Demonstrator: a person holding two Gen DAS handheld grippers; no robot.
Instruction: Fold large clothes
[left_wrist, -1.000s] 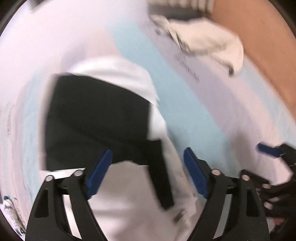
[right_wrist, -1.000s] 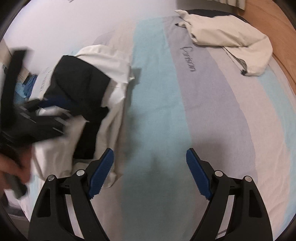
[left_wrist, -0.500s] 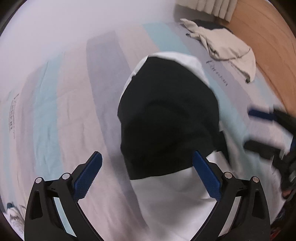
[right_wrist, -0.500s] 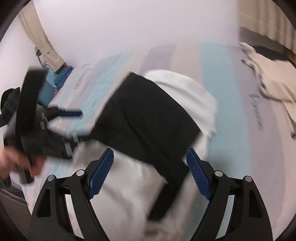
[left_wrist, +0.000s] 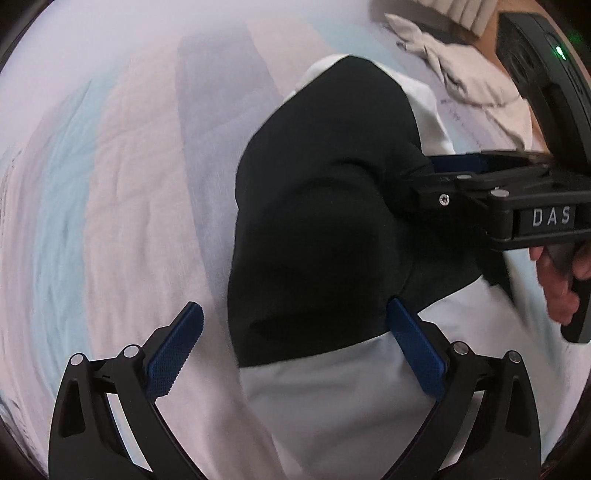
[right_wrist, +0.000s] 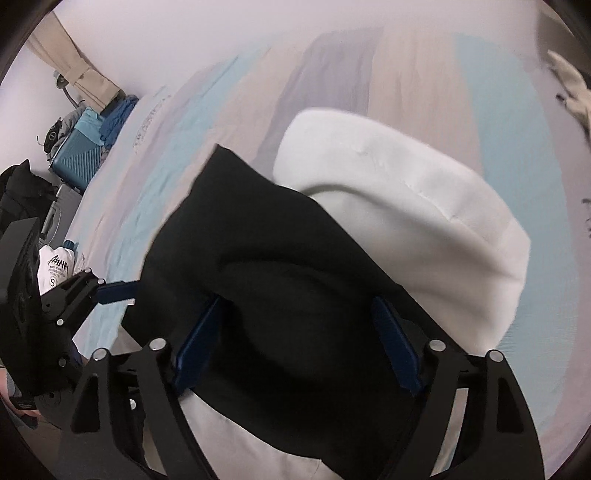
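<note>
- On the striped bed (left_wrist: 122, 206), the black-and-white garment (left_wrist: 325, 229) lies bunched — soft, floppy, light.
- Left gripper (left_wrist: 295, 347) has just been opening, empty; right gripper (right_wrist: 295, 343) gapes, straddling cloth unpinched.
- Best gripped at an edge — not mid-panel.

Striped pastel bedsheet (right_wrist: 424, 81) covers the bed; beige curtain (right_wrist: 74, 70) and blue suitcase (right_wrist: 75, 158) stand beside it.

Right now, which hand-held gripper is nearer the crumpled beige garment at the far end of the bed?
Right. The right hand-held gripper reaches in on the crumpled beige garment side; the left hand-held gripper sits further back.
</note>
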